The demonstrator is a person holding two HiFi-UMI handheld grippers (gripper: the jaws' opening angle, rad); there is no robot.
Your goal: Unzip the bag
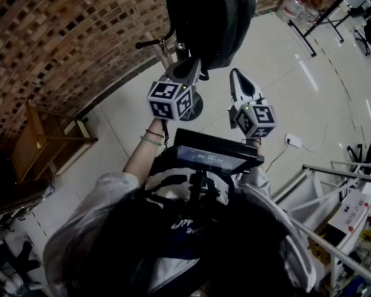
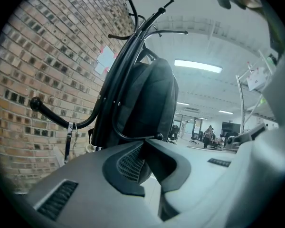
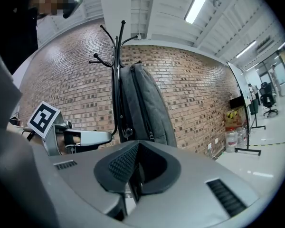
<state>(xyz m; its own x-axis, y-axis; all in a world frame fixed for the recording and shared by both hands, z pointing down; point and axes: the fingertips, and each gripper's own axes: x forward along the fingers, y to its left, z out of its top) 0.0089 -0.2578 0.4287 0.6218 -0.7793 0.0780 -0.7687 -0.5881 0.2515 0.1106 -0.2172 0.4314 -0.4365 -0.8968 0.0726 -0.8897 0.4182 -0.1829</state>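
A dark grey bag point(image 1: 210, 17) hangs from a black coat rack point(image 1: 153, 42) in front of a brick wall. In the head view both grippers are held level just short of the bag's lower end. My left gripper point(image 1: 193, 65) is shut with nothing between its pads, and its view shows the bag point(image 2: 152, 99) close ahead on the rack point(image 2: 128, 46). My right gripper point(image 1: 236, 74) is shut and empty too. Its view shows the bag point(image 3: 142, 103) side-on, with a zip line down its edge and a small pull point(image 3: 150, 136). The left gripper point(image 3: 85, 137) shows beside it.
A brick wall point(image 1: 62, 36) runs behind the rack. A wooden stand point(image 1: 43, 135) sits at the left by the wall. White metal framing point(image 1: 334, 184) stands at the right. A power strip point(image 1: 292, 140) lies on the pale floor. Water bottles point(image 3: 232, 137) stand by the wall.
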